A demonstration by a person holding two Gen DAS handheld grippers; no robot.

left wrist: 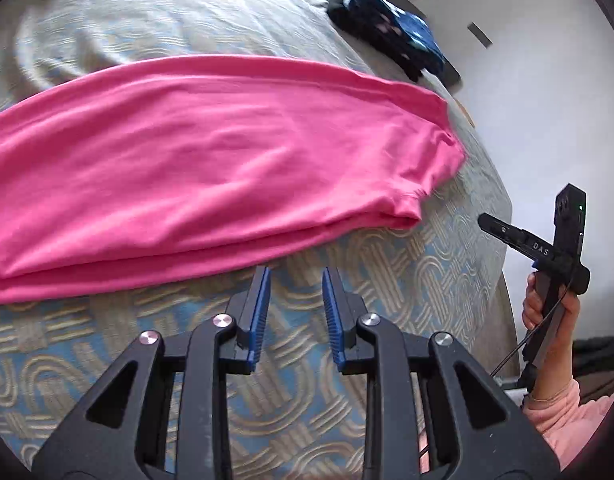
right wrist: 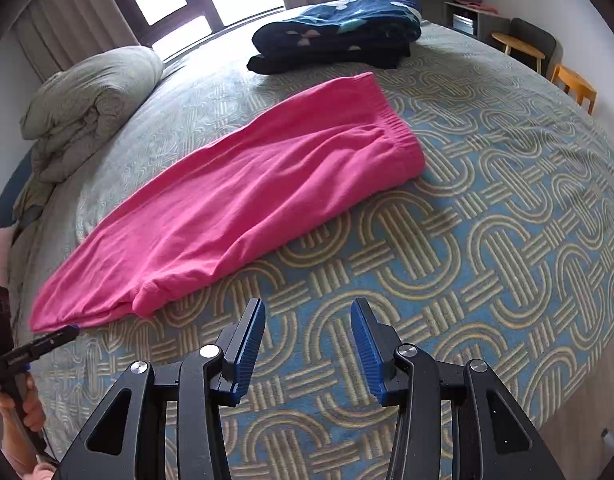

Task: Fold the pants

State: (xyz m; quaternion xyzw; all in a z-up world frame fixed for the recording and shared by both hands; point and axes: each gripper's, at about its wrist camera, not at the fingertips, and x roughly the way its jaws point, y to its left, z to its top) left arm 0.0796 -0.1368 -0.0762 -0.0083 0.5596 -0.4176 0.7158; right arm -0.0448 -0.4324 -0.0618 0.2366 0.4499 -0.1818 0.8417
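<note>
- Far left on the bed (right wrist: 487, 208), a rolled grey duvet (right wrist: 87, 96) sits by the window, well apart from the work.
- Left gripper (left wrist: 295, 304): jaws narrowly apart, holding nothing, hovering just short of the near edge of the pants.
- Pink pants (right wrist: 235, 208) lie flat across the patterned bedspread, legs stacked one on the other, cuffs toward the left, waistband (right wrist: 391, 120) toward the right.
- Lengthwise fold looks done; crosswise folds (cuffs up to waistband) look left to do, so roughly halfway.
- Right gripper (right wrist: 307, 340): jaws wide, empty, over bare bedspread near the cuff end, not touching cloth.
- Far right back, a folded dark blue pile (right wrist: 339, 32) lies near the waistband, apart from it.
</note>
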